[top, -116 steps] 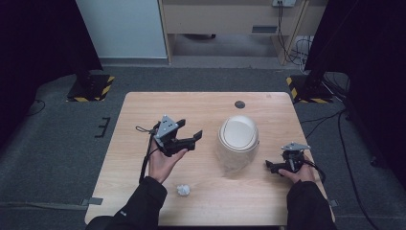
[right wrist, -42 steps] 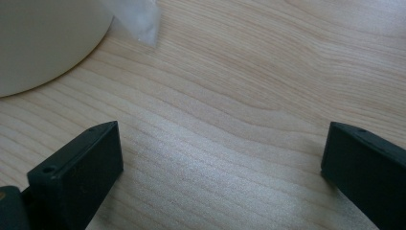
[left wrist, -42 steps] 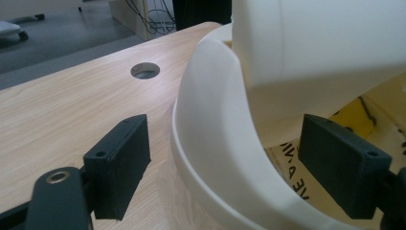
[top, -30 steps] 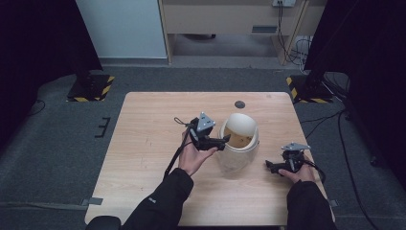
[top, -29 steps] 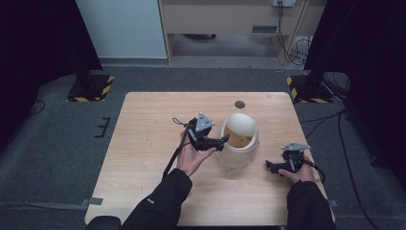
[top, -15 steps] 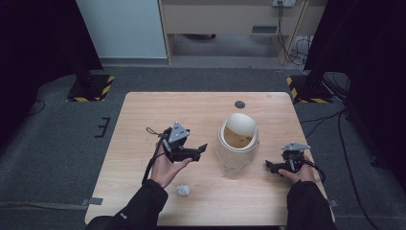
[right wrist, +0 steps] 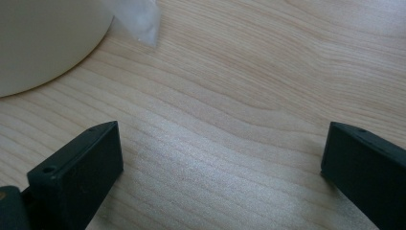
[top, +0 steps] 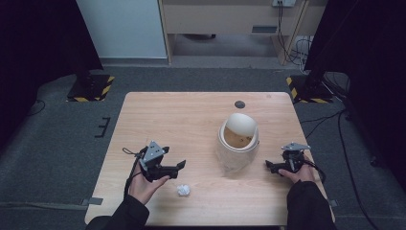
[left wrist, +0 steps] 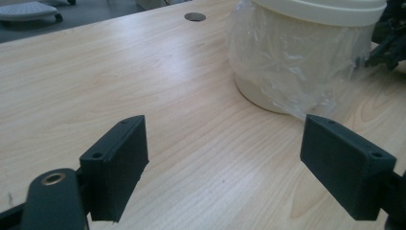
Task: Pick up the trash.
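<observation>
1. Nearest my edge of the table [top: 201, 124], a small crumpled paper ball [top: 183, 190] lies on the wood, just right of my left gripper [top: 178, 166], whose jaws stand wide apart with nothing between them.
2. To pick it up well, I judge I should swing the left gripper right and down, straddle the ball squarely, touch the wood lightly, then close gently so the ball doesn't skid away.
3. At my right, the right gripper [top: 269, 165] rests low on the table, jaws spread wide and empty, near the bin's base.
4. Farther out stands the cream bin [top: 238, 143], lined with a clear plastic bag [left wrist: 287, 62], mouth open; I reckon that's the drop spot.
5. From the left gripper view I get the crinkled liner and the bin's wall close up, detail the high view blurs.
6. From above I get the ball's spot relative to both tools.
7. Beyond the bin, a dark round disc [top: 239, 104] sits near the far edge.
</observation>
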